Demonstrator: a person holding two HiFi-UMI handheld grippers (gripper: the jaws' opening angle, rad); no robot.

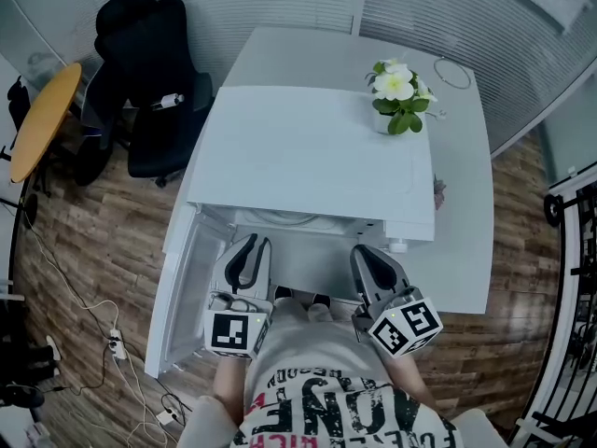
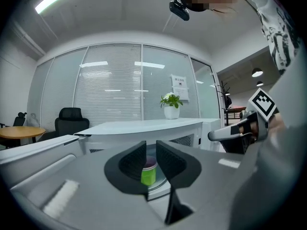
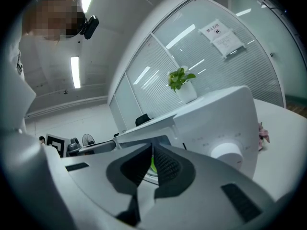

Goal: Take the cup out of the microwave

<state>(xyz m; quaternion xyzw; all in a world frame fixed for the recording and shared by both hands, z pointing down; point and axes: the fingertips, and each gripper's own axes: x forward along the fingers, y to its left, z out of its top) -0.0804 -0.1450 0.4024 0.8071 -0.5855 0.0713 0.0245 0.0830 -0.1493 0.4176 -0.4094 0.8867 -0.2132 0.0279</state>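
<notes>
Green cup (image 2: 148,175) stands upright inside the open white microwave (image 1: 308,157).

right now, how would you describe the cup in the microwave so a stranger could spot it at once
Find the white microwave on the white table, its door swung open to the left. Look into the open cavity: the cup stands there, small, bright green with a purple top, the only coloured thing among white and grey.

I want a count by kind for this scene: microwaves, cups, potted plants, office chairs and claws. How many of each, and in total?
Microwave: 1
Cup: 1
Potted plant: 1
Office chair: 1
Claw: 2, the left claw and the right claw
Total: 6
</notes>
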